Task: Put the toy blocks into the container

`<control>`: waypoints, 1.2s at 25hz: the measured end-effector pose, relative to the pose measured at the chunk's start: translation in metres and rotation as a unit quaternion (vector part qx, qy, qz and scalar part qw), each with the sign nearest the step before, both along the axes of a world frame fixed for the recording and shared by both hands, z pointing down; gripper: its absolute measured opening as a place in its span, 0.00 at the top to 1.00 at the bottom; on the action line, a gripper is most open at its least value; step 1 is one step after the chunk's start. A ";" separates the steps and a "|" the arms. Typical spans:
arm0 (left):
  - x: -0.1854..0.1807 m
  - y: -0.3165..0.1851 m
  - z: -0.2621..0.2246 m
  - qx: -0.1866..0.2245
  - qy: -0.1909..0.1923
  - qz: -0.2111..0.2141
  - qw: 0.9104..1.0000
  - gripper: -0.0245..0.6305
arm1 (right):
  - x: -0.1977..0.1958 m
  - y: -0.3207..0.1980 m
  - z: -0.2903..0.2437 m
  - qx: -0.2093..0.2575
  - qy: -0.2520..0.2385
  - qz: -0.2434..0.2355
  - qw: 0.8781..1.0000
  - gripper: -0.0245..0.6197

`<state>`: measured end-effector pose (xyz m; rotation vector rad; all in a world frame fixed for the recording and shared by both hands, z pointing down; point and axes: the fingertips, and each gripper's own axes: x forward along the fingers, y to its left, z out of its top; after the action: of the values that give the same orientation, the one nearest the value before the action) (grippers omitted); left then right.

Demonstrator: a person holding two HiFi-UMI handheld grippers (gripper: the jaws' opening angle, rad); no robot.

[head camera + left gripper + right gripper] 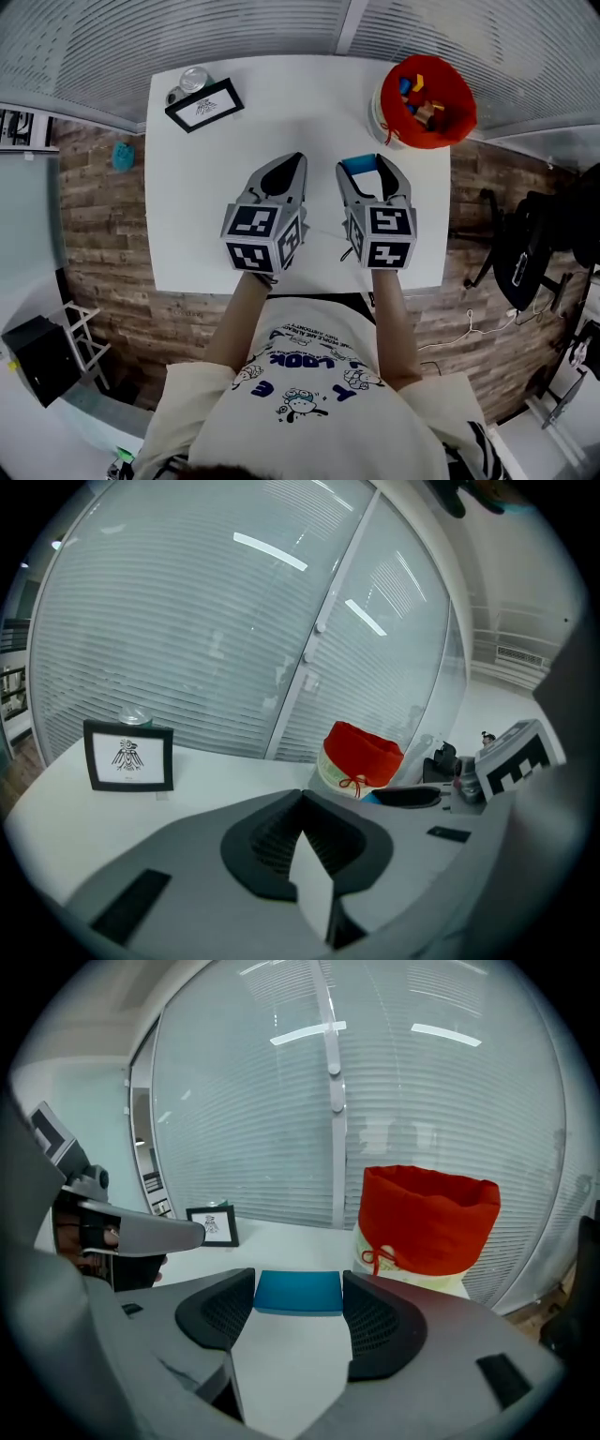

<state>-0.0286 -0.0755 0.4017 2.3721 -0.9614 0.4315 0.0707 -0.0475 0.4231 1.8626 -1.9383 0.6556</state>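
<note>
We saw the white table (281, 103) filling the middle of the head view, nearly bare. At its far right corner stood the red fabric container (427, 1222), upright and open at the top, with a heap of coloured toy blocks (424, 105) already inside.

Both grippers hung side by side over the near half of the table, pointing away from the person and somewhat downward. The left gripper (302, 803) had its jaws pressed together with nothing between them. The right gripper (298, 1283) had its jaws pinching a blue block (298, 1293) out at the tips. The block spanned the gap from pad to pad, with its flat face lying across the line of the jaws. From the right gripper view the container stood beyond the block and off to the right, well apart from it.

At the far left corner a black-framed picture (204, 104) stood upright, turned at an angle. A small metal can (193, 79) stood just behind it.
</note>
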 end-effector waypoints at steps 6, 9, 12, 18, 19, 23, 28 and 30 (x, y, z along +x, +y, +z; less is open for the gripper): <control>0.023 -0.002 -0.011 0.010 0.008 0.015 1.000 0.92 | 0.027 -0.005 -0.028 0.028 0.003 0.025 0.999 0.50; 0.034 -0.003 -0.016 0.017 0.011 0.024 1.000 0.92 | 0.040 -0.006 -0.040 0.042 0.006 0.037 0.998 0.50; 0.042 -0.005 -0.022 0.024 0.013 0.030 0.999 0.92 | 0.052 -0.007 -0.049 0.052 0.010 0.046 0.998 0.50; 0.057 -0.008 -0.030 0.035 0.019 0.038 0.998 0.92 | 0.072 -0.011 -0.064 0.072 0.015 0.061 0.995 0.50; 0.060 -0.008 -0.031 0.036 0.019 0.040 0.998 0.92 | 0.075 -0.011 -0.066 0.074 0.016 0.063 0.995 0.50; 0.071 -0.010 -0.037 0.042 0.021 0.046 0.998 0.92 | 0.087 -0.012 -0.073 0.082 0.019 0.070 0.994 0.50; 0.080 -0.013 -0.041 0.048 0.022 0.053 0.997 0.92 | 0.101 -0.017 -0.078 0.091 0.019 0.083 0.992 0.50; 0.084 -0.014 -0.042 0.049 0.022 0.056 0.997 0.92 | 0.109 -0.019 -0.079 0.094 0.018 0.091 0.991 0.50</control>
<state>0.0555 -0.0897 0.3595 2.5230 -0.8498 0.3806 0.1800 -0.0663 0.3444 2.1700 -1.8795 0.5022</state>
